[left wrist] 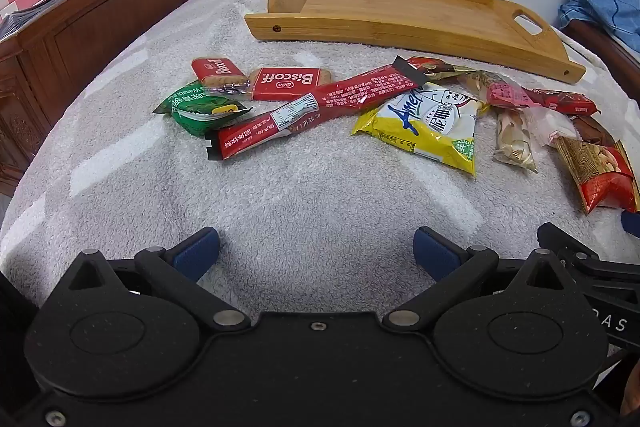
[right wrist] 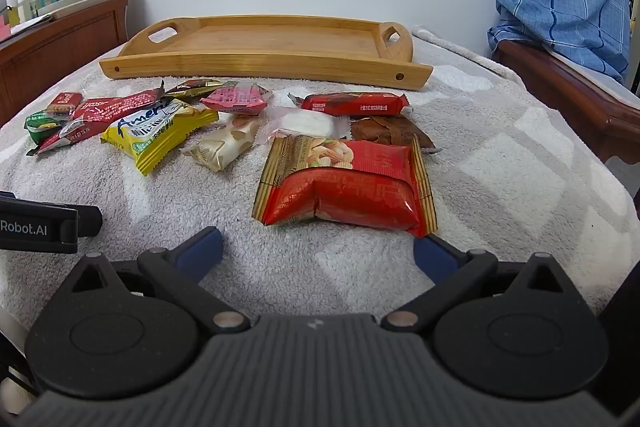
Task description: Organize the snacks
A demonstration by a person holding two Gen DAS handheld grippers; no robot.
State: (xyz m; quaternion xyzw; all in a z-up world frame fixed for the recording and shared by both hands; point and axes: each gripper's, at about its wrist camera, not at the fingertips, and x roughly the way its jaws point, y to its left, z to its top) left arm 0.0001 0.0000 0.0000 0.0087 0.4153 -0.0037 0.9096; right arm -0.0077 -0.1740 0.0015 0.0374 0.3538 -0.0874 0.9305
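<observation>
Left gripper (left wrist: 316, 251) and right gripper (right wrist: 318, 251): blue-padded jaws spread wide, holding nothing, over fluffy grey blanket (left wrist: 304, 195). Glossy red crinkled nut packet (right wrist: 348, 187) lies just ahead of right gripper. Remaining foil snacks scattered; long red stick wrapper (left wrist: 316, 109) overlaps yellow pillow pack (left wrist: 428, 125). Bamboo handled tray (right wrist: 272, 43) behind.

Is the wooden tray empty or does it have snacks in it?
Empty: the wooden tray shows only bare boards, and the snacks lie on the blanket before it.
</observation>
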